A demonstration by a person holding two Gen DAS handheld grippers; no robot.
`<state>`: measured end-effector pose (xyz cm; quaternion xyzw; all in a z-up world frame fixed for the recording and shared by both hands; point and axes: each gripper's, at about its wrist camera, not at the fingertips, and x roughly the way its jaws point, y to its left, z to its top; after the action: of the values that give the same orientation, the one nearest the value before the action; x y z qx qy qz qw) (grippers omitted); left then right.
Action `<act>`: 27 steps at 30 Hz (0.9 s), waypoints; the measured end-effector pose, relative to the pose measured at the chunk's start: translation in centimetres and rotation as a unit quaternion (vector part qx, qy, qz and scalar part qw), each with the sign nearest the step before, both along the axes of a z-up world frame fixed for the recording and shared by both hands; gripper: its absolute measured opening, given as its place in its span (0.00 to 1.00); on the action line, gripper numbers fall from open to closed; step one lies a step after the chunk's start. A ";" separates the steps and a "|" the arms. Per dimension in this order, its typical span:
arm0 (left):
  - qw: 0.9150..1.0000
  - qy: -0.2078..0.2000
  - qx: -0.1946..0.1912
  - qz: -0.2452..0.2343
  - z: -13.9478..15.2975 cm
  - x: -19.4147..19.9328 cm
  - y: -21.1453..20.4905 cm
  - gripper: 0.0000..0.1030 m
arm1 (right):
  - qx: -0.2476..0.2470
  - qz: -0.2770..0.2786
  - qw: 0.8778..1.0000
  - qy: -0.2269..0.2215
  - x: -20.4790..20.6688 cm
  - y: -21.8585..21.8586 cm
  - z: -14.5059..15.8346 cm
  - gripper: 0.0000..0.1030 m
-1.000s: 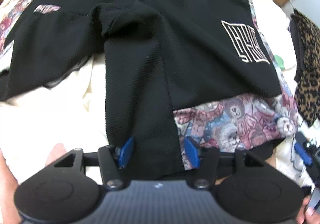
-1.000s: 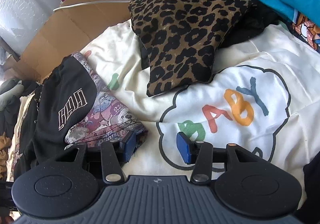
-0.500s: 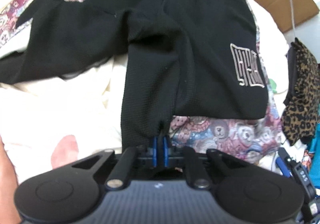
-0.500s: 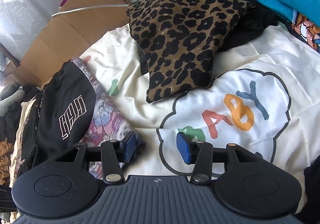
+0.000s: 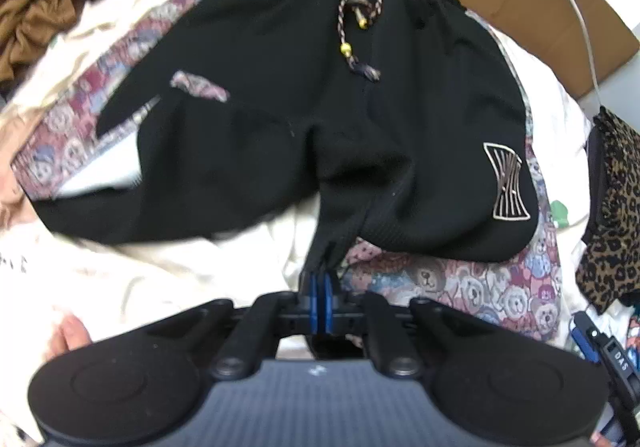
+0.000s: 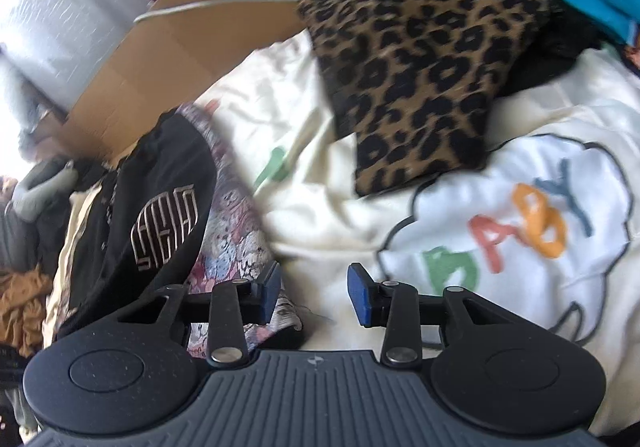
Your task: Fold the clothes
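Pinching tight, the left gripper has its blue pads clamped on the hem of the black shorts, which lie spread on the cream bed sheet, waistband and beaded drawstring at the far end. Thick knit, bear-print side panels, stitched logo. To the right, the right gripper gapes wide and empty beside the bear-print edge; looks like it needs that corner next, for lifting both ends. Leopard-print cushion sits beyond.

Both wrist views look forward along the fingers, close, low over bedding; black shorts shared.
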<state>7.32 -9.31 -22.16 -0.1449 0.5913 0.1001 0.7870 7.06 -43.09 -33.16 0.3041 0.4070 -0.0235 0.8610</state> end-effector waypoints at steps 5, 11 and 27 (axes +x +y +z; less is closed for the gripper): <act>1.000 -0.003 0.021 0.006 1.0 -0.8 0.8 0.04 | 0.012 0.027 1.000 0.008 0.5 1.5 -0.3 0.37; 0.999 0.003 0.041 0.005 2.8 -2.1 1.5 0.04 | 0.008 0.051 0.998 0.024 1.0 2.8 -0.7 0.37; 0.998 0.007 0.057 0.002 1.1 -1.6 1.2 0.03 | 0.022 0.038 0.999 0.023 1.0 1.6 0.2 0.05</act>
<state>5.67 -8.13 -21.06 -0.1003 0.5894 0.1366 0.7899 8.07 -41.52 -32.93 0.3065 0.4384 0.0109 0.8448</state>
